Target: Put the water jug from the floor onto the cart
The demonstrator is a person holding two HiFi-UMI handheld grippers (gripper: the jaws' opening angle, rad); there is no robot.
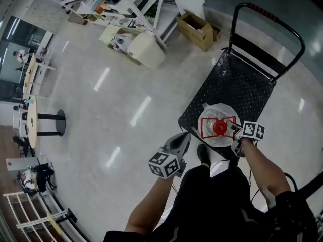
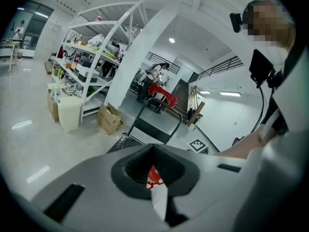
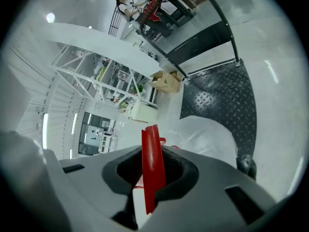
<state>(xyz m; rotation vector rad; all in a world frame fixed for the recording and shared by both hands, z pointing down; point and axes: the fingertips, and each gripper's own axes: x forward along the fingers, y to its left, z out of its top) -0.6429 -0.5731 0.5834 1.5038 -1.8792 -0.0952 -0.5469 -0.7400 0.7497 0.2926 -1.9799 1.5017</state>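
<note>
Red handle (image 3: 152, 164) of the water jug (image 1: 218, 126) is sitting clenched in the right gripper (image 1: 235, 131). The left gripper (image 1: 187, 136) is hovering closed and empty beside it. The jug is showing over the cart (image 1: 237, 82)'s near edge, with 1 cardboard box (image 1: 196, 29) and shelving (image 1: 118, 4) beyond.

Bright ceiling lights (image 2: 171, 40), streaky glare on glossy floor (image 1: 86, 135), fisheye bending, dark vignetted corners

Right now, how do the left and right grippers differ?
The right gripper is clamped on the red handle of the jug; the left gripper is shut, empty. The right reaches over the cart; the left hangs beside it. Both point downward.
</note>
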